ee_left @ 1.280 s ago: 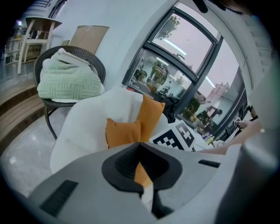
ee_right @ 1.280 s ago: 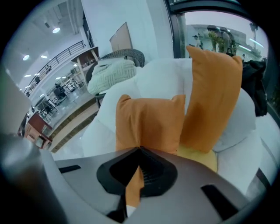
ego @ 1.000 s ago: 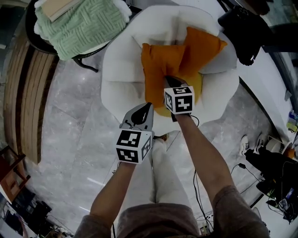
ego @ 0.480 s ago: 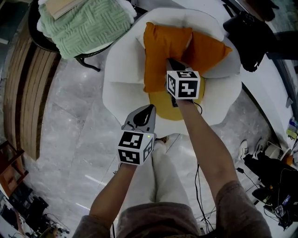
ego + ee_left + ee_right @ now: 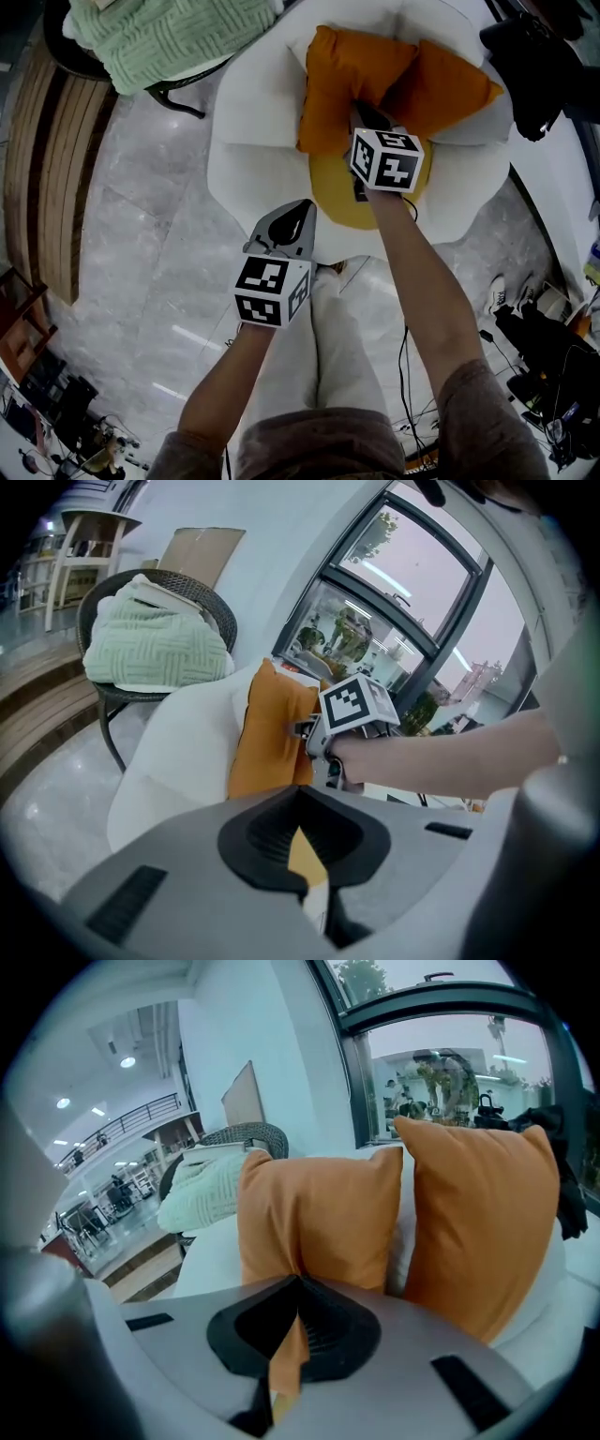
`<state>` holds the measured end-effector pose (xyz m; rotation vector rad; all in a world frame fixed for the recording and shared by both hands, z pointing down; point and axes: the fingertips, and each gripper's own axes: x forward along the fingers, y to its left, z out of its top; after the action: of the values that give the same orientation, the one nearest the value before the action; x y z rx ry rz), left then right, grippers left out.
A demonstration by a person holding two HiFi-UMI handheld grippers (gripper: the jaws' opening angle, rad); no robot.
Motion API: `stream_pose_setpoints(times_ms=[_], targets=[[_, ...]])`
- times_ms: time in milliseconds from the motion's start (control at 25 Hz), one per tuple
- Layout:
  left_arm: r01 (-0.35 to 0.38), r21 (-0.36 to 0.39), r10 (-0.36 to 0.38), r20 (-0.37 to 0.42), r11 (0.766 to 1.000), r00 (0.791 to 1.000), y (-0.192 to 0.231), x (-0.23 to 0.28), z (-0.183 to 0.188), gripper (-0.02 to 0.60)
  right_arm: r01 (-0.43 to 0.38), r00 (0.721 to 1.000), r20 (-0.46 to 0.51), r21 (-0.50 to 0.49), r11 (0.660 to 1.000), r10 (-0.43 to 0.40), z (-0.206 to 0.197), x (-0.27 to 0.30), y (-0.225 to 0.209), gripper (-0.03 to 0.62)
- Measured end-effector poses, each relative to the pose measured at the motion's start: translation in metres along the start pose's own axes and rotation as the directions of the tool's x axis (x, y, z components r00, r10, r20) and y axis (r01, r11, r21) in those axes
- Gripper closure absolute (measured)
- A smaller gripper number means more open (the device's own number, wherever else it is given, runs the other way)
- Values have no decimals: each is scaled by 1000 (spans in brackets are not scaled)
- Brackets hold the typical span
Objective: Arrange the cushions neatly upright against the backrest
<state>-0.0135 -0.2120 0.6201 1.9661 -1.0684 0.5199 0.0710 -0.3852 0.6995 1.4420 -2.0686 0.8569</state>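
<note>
Jaws of the right gripper (image 5: 286, 1363) are closed on a fold of cloth at the lower edge of the nearer orange square fabric cushion (image 5: 319, 1222), as the right gripper view shows. We judge that this pinch serves to lift the cushion and steer it toward the backrest. The held cushion stands almost upright, and the second orange fabric cushion (image 5: 483, 1222) stands just beside it on its right, a little tilted. Both are in front of the back of the white padded armchair (image 5: 211, 1260). In the left gripper view the jaws of the left gripper (image 5: 305, 874) are together, with nothing between them. This view looks from the side at the held cushion and the right gripper, and we think the left gripper is kept free for steadying. In the head view the left gripper (image 5: 291, 225) hangs before the front edge of the armchair, well apart from both cushions. The right gripper (image 5: 367, 117) reaches over the round yellow seat pad (image 5: 342, 192), its tips sunk in the cloth. The two cushions lean on the backrest and their inner corners meet.
</note>
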Motion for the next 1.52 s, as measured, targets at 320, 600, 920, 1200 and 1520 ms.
stream_pose_setpoints(times_ms=[320, 600, 920, 1200, 1520], targets=[[15, -4, -15, -10, 1000, 1000, -4, 5, -3, 578, 2, 1000, -4, -46, 999, -2, -6, -2, -8, 562], [22, 25, -22, -7, 999, 1000, -15, -5, 6, 578, 15, 999, -41, -59, 998, -18, -5, -19, -8, 543], [45, 47, -47, 24, 998, 999, -47, -27, 34, 578, 11, 999, -48, -102, 995, -16, 12, -67, -1, 543], [52, 71, -57, 64, 996, 996, -86, -71, 77, 577, -55, 998, -46, -91, 994, 51, 30, -155, 33, 563], [77, 96, -83, 59, 992, 995, -146, -128, 110, 577, -118, 993, 6, 16, 993, 117, 64, -282, 54, 574]])
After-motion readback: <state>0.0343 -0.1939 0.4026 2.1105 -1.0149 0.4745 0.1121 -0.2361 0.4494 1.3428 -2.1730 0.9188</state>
